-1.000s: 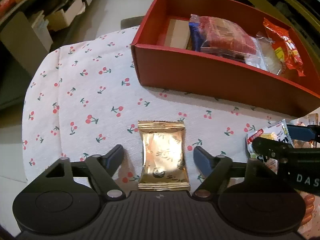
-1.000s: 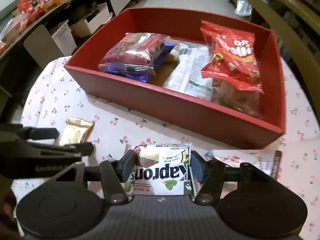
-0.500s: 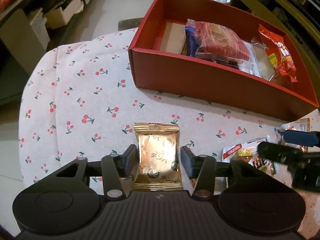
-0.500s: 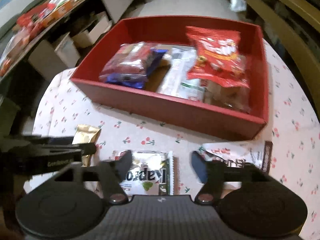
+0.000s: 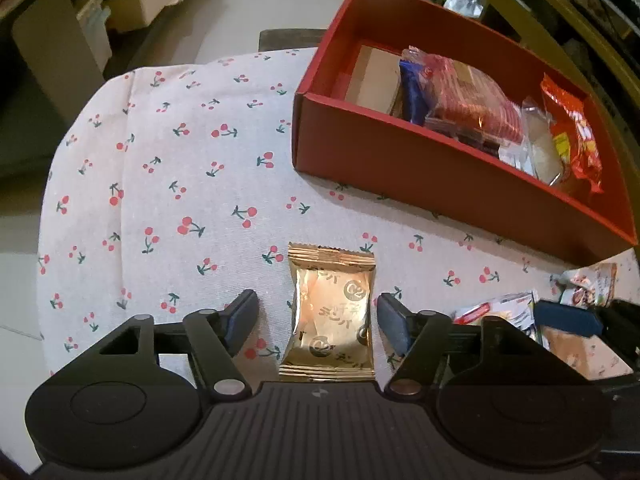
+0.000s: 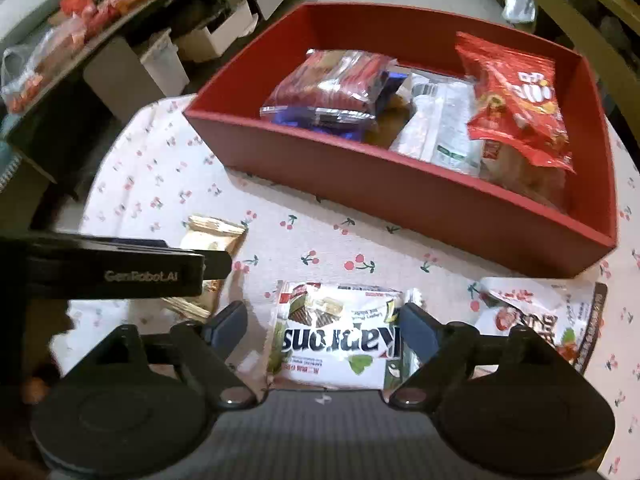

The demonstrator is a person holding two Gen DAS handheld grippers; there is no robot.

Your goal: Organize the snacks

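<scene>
Left wrist view: the left gripper (image 5: 318,314) is spread, its jaws flanking a gold foil packet (image 5: 332,314) that lies flat on the cherry-print tablecloth (image 5: 160,184); neither finger seems to touch it, so the packet is not yet grasped. Far right stands the red box (image 5: 420,178), already holding several snacks, among them a red-and-blue cookie pack (image 5: 464,106) and an orange-red chip bag (image 5: 572,132). At the right edge more loose wrappers lie near the other tool.

Right wrist view: the right gripper (image 6: 322,326) is also released, straddling a white wafer packet (image 6: 336,336) on the cloth, the right finger just beside its edge. To the right lies a white and red snack bag (image 6: 544,316), also outside the box. I judge the job partly done: about three items boxed, at least three left on the table.

The room around is cluttered, with shelves of goods (image 6: 80,12) far left and pale flooring beyond the table
</scene>
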